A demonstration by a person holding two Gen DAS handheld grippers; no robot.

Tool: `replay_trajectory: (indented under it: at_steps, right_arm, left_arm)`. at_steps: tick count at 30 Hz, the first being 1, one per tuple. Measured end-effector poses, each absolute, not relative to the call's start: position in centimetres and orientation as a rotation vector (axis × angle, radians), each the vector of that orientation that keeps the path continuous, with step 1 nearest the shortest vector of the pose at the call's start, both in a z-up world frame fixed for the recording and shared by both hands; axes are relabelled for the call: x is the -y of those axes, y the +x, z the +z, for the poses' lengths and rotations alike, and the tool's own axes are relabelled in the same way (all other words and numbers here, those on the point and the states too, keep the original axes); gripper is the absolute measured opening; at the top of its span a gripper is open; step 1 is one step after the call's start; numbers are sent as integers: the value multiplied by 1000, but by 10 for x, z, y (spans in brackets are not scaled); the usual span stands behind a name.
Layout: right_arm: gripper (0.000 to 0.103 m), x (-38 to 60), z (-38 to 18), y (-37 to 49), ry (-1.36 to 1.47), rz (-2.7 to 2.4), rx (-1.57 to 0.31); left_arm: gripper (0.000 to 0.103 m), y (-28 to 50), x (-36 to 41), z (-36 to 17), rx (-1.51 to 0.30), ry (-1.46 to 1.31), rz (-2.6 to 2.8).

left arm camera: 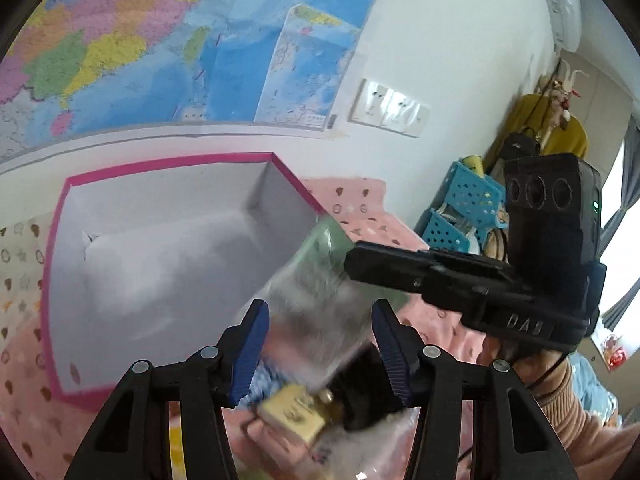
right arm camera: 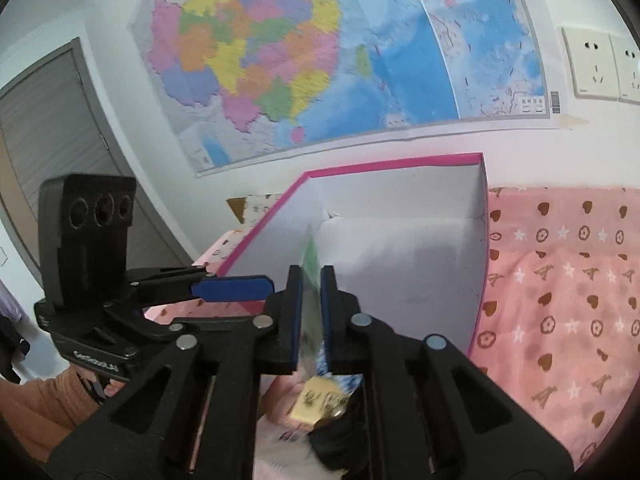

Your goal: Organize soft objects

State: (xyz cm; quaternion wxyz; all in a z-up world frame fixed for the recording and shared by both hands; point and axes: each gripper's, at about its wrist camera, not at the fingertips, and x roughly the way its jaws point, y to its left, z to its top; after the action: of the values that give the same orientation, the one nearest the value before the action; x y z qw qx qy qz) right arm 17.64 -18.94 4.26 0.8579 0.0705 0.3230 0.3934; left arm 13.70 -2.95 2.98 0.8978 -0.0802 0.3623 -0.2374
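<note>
A clear plastic packet [left arm camera: 320, 304] with a green top and a doll-like toy with a yellow tag inside hangs in the air near the pink-rimmed white box [left arm camera: 160, 240]. My right gripper [right arm camera: 310, 284] is shut on the packet's top edge [right arm camera: 311, 260]; in the left wrist view its fingers [left arm camera: 384, 264] reach in from the right. My left gripper [left arm camera: 320, 328] is open, its blue pads either side of the packet, not squeezing it. The box [right arm camera: 400, 264] looks empty inside and stands on the pink bedspread.
The pink patterned bedspread [right arm camera: 560, 300] spreads right of the box. A wall map [right arm camera: 320, 60] and sockets [right arm camera: 600, 64] are behind. Blue perforated baskets [left arm camera: 464, 208] stand at the bed's far right. A grey door [right arm camera: 52, 128] is at left.
</note>
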Motion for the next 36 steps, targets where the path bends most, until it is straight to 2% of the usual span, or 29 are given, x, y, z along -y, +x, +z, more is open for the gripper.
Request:
replay_trajectory:
  at_steps: [6, 10, 11, 13, 14, 19, 26, 36]
  right_arm:
    - [8, 205, 21, 203, 215, 771, -742]
    - [12, 209, 23, 182, 192, 855, -748]
    - [16, 205, 25, 174, 166, 884, -752]
    - [39, 196, 25, 158, 99, 917, -754]
    - [42, 188, 24, 147, 49, 940, -757]
    - [42, 155, 3, 127, -47, 1021, -831]
    - [43, 122, -25, 112, -246, 1011, -895]
    - [43, 111, -39, 102, -403, 999, -898]
  left_arm:
    - [54, 154, 21, 13, -779, -198, -444]
    - [54, 139, 10, 10, -745, -179, -439]
    - [55, 132, 6, 11, -727, -173, -435]
    - [56, 120, -4, 12, -704, -171, -419]
    - [56, 116, -8, 12, -696, -174, -418]
    - [58, 91, -34, 2, -705, -165, -349]
    - [58, 76, -58, -32, -820, -211, -337]
    - [59, 63, -43, -55, -895, -189, -430]
